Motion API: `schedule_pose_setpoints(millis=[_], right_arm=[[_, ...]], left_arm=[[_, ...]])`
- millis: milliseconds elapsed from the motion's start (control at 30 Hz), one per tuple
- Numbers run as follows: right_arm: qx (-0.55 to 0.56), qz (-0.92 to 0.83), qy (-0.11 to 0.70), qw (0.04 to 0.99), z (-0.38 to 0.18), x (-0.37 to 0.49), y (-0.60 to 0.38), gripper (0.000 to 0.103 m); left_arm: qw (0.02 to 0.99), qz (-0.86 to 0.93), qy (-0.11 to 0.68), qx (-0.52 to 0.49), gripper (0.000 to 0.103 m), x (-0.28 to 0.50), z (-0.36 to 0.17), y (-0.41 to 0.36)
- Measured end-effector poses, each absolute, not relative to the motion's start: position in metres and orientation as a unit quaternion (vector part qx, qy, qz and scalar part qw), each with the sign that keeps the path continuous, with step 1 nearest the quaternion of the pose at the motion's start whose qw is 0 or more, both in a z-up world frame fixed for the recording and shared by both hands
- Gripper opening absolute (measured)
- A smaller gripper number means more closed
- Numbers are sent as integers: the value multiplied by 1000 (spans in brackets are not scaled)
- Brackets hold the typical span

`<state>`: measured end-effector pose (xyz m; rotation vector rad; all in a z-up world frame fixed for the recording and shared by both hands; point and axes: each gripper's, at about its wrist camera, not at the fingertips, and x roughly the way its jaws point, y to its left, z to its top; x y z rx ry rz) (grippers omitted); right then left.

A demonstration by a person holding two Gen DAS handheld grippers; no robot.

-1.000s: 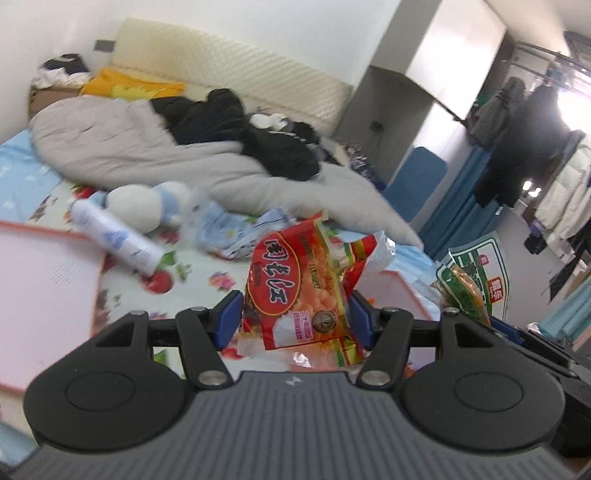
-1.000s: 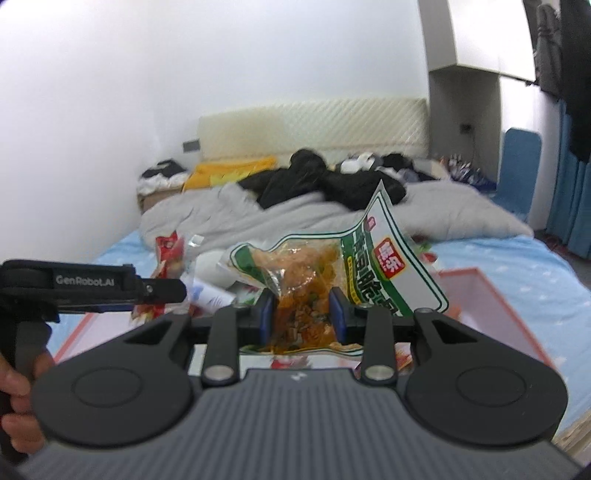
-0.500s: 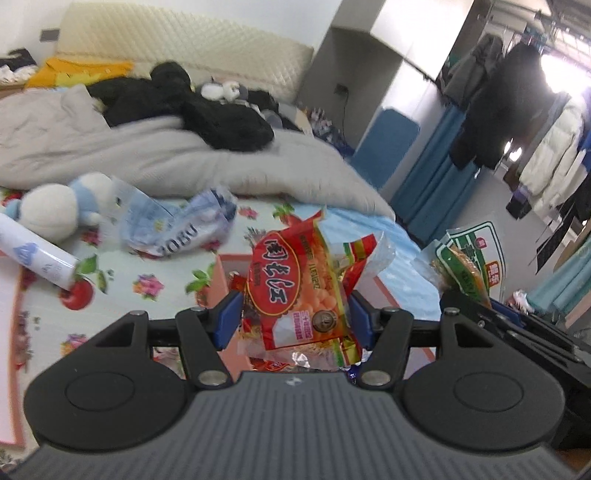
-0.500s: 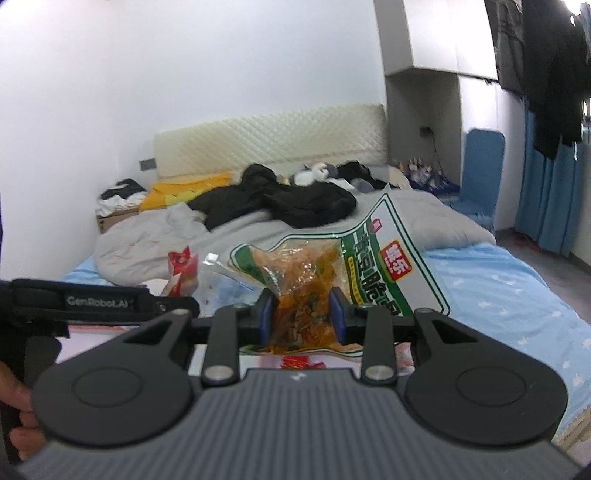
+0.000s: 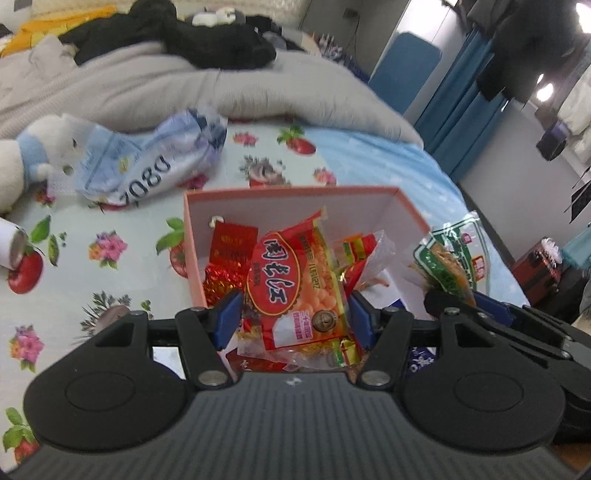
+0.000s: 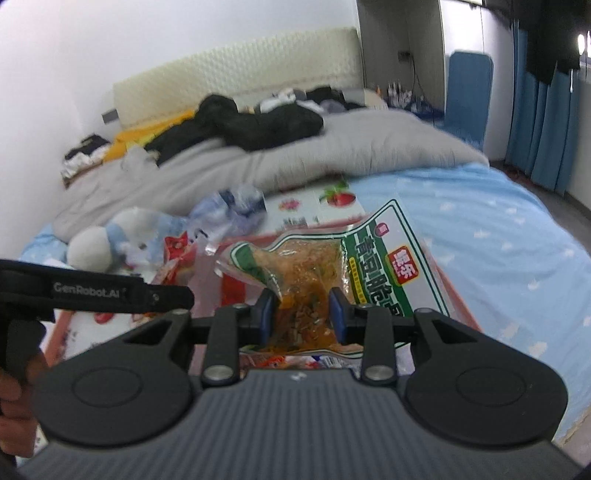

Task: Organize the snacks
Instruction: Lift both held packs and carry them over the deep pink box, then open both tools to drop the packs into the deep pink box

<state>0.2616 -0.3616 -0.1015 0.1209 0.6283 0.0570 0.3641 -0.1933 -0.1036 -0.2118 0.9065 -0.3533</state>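
You face a white wall and cream headboard, a grey duvet heaped on the bed, blue curtains at what seems a window

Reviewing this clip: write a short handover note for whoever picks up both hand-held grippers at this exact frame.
Left hand-held gripper: shut on the red snack bag, held above the open pink box.
Right hand-held gripper: shut on the green snack bag, at the box's right side.
Done: red packets already lie inside the box on the bed.
Left: release both bags into the box. A blue-white crumpled bag lies loose on the floral sheet beside a plush toy; whether it is a snack is unclear.
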Motion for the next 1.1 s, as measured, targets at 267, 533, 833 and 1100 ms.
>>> schedule_pose_setpoints(millis=[267, 533, 833, 1100], right_arm=[[66, 29, 338, 939, -127, 282, -367, 38], [72, 27, 328, 941, -114, 267, -364, 60], [80, 18, 270, 959, -52, 211, -350, 60], [78, 17, 210, 974, 2, 147, -338, 60]], left_arm=[[868, -169, 453, -110, 75, 384, -120, -196], [880, -176, 428, -106, 80, 364, -85, -184], [909, -193, 360, -87, 80, 295, -7, -163], [933, -200, 290, -74, 80, 217, 52, -144]])
